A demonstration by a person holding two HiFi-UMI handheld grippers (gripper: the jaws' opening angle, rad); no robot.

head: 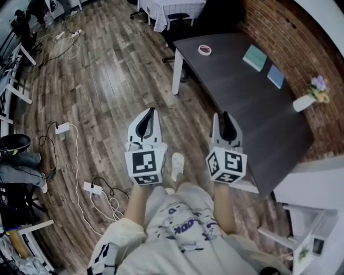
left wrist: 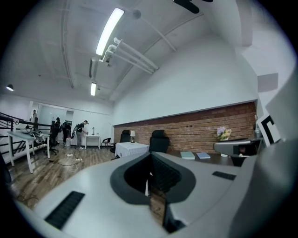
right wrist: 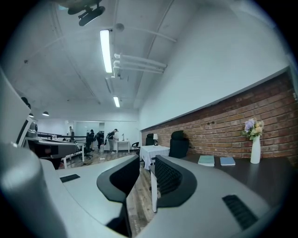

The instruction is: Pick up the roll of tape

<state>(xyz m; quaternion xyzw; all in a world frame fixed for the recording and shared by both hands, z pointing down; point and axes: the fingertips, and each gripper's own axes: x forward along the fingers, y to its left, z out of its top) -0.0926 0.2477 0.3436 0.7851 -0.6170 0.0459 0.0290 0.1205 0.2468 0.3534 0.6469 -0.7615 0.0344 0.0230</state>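
The roll of tape [head: 205,50], a pale ring, lies flat near the far corner of a dark table [head: 242,105] in the head view. Both grippers are held over the wooden floor in front of the person, well short of the tape. My left gripper [head: 151,114] points up the frame with its fingers closed together and nothing in them; in its own view the left gripper [left wrist: 150,175] shows only a hairline slit. My right gripper [head: 224,119] hangs by the table's near edge; the right gripper [right wrist: 147,173] stands open with only floor showing between its pads. Neither gripper view shows the tape.
On the table lie a teal book [head: 254,57], a blue book [head: 276,76] and a white vase of flowers [head: 305,101] by the brick wall. Cables and power strips [head: 90,188] trail over the floor at left. A white-clothed table [head: 172,8] and a chair stand beyond.
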